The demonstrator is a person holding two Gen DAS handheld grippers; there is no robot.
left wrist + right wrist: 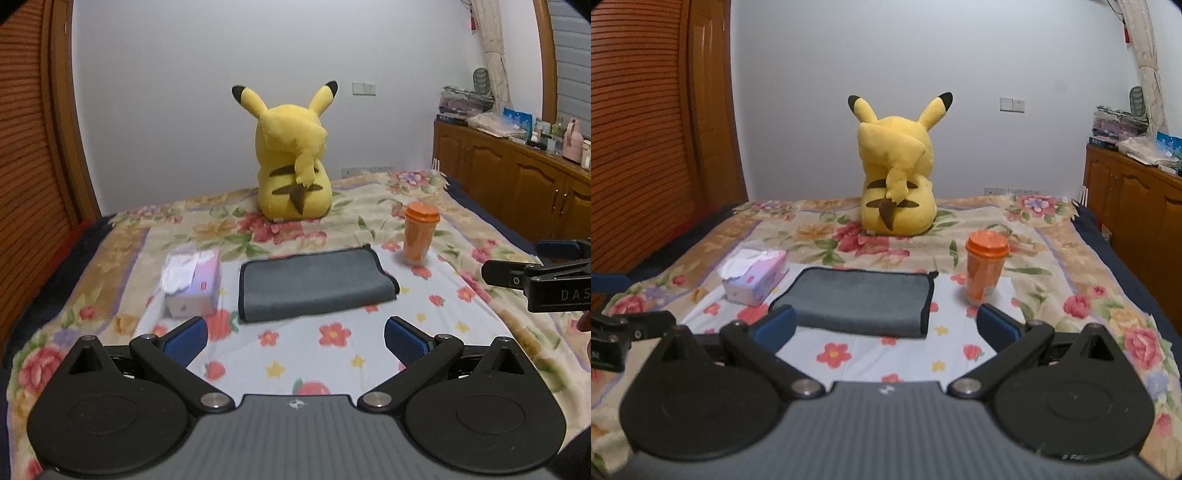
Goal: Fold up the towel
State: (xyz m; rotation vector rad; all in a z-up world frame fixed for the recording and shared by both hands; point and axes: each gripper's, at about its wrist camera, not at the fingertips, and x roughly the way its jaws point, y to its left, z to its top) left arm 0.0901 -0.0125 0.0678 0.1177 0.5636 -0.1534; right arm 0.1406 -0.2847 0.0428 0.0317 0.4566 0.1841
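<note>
The folded grey towel (pixel 314 284) lies at twelve o'clock beyond the left gripper (pixel 295 341) and right gripper (pixel 886 326), both with fingers spread apart, touching nothing.

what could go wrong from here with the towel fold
The tall orange lidded cup stands upright just off the right edge of the dark grey towel; the open right hand-held gripper could tip it. The pink tissue box crowds the towel's left edge, near the open left hand-held gripper.

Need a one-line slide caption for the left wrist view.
Open left tool hovers short of a folded grey towel on a floral bedspread, tissue box and orange cup flanking it.
</note>
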